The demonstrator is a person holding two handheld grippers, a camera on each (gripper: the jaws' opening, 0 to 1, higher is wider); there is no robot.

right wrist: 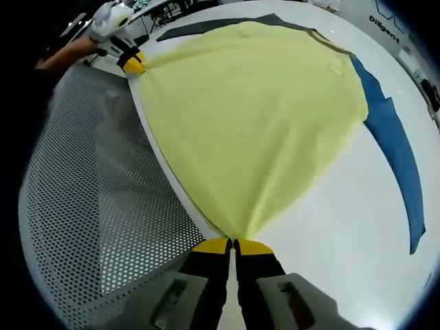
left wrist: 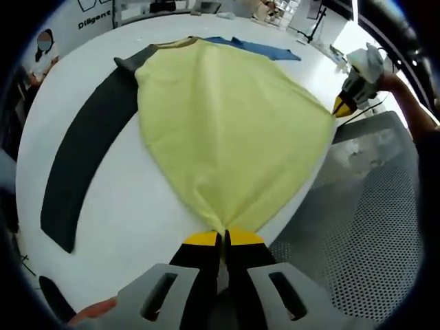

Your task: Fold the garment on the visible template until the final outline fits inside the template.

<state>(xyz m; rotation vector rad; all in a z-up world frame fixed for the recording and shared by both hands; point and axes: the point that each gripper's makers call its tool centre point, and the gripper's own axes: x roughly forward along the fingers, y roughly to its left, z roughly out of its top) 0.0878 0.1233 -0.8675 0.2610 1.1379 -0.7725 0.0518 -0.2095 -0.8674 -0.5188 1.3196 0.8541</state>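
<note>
A pale yellow garment [left wrist: 227, 117] with one dark grey sleeve [left wrist: 82, 158] and one blue sleeve [left wrist: 258, 48] lies spread on a white table [left wrist: 130, 213]. My left gripper [left wrist: 223, 237] is shut on one hem corner, the cloth gathered into its yellow tips. In the right gripper view my right gripper [right wrist: 234, 242] is shut on the other hem corner of the yellow garment [right wrist: 254, 117], with the blue sleeve [right wrist: 395, 151] at the right. Each gripper appears in the other's view, the right gripper [left wrist: 342, 105] and the left gripper [right wrist: 134, 65], both pinching the hem stretched along the table's edge.
A perforated metal surface [right wrist: 89, 206] borders the table on the hem side, also seen as the perforated surface [left wrist: 364, 227]. A person's hand and sleeve [left wrist: 405, 96] hold the right gripper. Shelves and clutter stand beyond the far edge of the table.
</note>
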